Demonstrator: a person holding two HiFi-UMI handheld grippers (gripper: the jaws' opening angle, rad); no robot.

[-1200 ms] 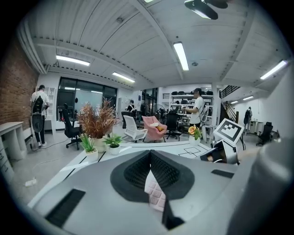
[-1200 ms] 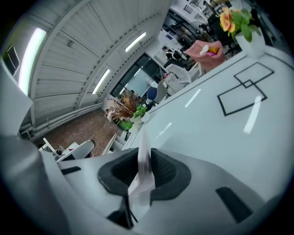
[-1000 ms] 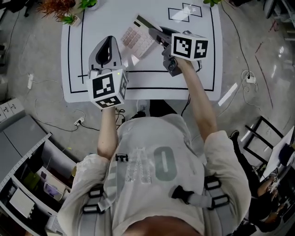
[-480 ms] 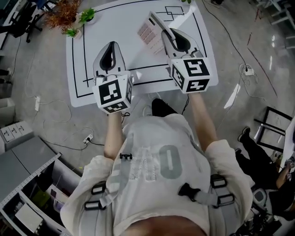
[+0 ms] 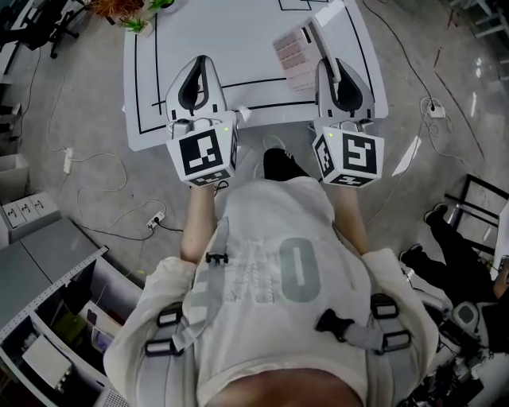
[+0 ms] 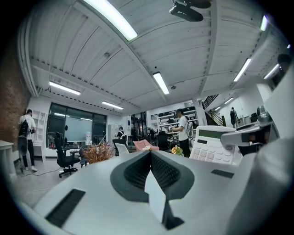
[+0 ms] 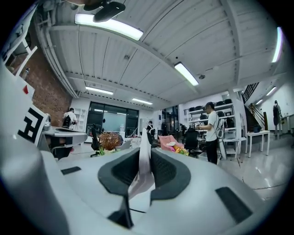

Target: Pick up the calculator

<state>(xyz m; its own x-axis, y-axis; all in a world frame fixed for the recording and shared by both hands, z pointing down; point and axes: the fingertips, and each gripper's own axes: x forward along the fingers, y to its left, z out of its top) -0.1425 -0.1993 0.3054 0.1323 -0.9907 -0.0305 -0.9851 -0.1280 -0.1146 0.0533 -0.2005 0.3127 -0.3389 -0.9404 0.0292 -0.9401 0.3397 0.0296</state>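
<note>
The white and pink calculator hangs above the white table, tilted on edge, with my right gripper shut on it. In the right gripper view it shows edge-on as a thin white blade pinched between the dark pads. My left gripper is shut with nothing in it and is held over the table's near edge. In the left gripper view its tips meet. That view also shows the calculator at the right, in the right gripper's jaws.
Black lines are marked on the table, and potted plants stand at its far left corner. Cables and a power strip lie on the floor below. Shelving stands at the lower left. A person and office chairs show far off.
Both grippers have drawn back toward the person and risen. The right one has carried the calculator up off the table and rolled it from nearly flat onto its edge.
</note>
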